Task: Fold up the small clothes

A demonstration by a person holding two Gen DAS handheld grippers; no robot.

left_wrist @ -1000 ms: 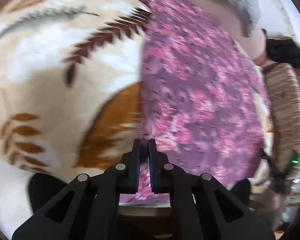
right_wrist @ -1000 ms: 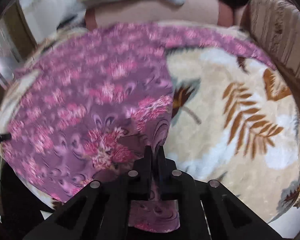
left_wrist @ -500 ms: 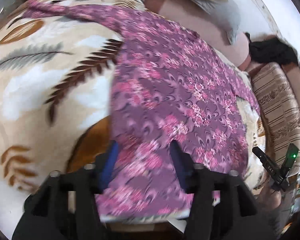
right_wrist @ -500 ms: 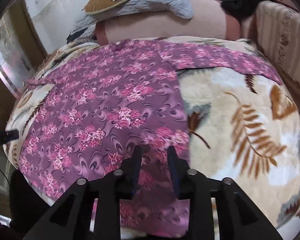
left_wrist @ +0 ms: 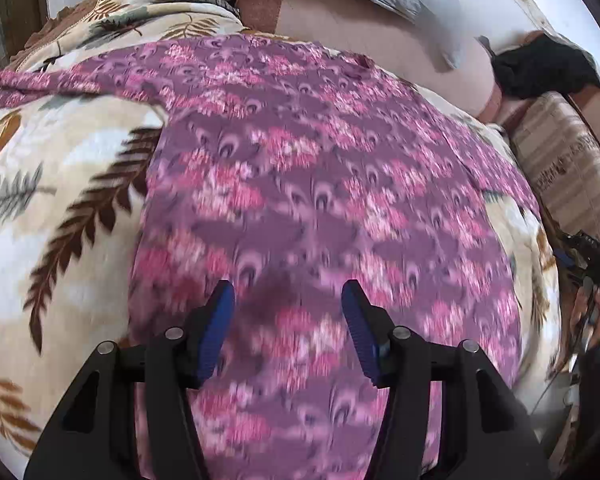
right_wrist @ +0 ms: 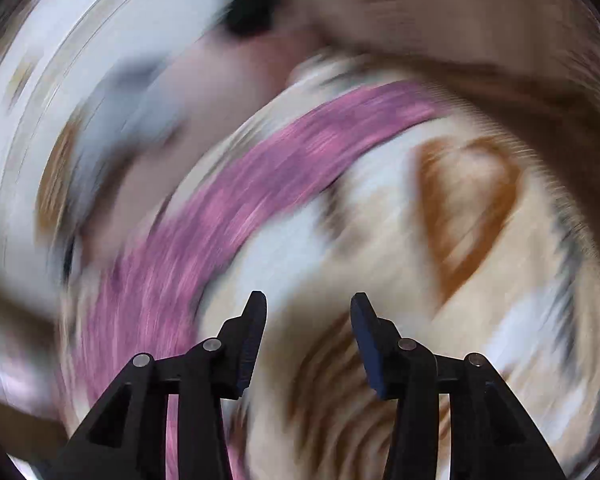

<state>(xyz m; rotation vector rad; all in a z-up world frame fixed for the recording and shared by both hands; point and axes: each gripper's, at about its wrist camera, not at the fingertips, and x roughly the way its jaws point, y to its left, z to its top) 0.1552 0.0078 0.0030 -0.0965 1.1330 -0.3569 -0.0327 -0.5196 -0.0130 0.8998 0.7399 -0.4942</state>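
A purple garment with pink flowers (left_wrist: 320, 200) lies spread flat on a leaf-patterned blanket (left_wrist: 52, 200). One sleeve stretches to the far left. My left gripper (left_wrist: 288, 312) hovers over the garment's near hem, jaws apart, nothing gripped between the blue pads. The right wrist view is heavily blurred. There my right gripper (right_wrist: 308, 320) hangs over the blanket (right_wrist: 480, 260), its jaws opening with nothing between them. A strip of the garment (right_wrist: 228, 200) runs diagonally to its left.
Grey and pink bedding (left_wrist: 380, 32) is piled at the far side, with a black item (left_wrist: 540, 64) at the right. A striped cushion (left_wrist: 568, 168) borders the right edge. The right gripper and a hand (left_wrist: 592, 280) show at the far right of the left wrist view.
Both grippers were shut on the garment's near hem and have let it go. The left one drew back over the cloth; the right one swung fast to the right off the garment, rolling.
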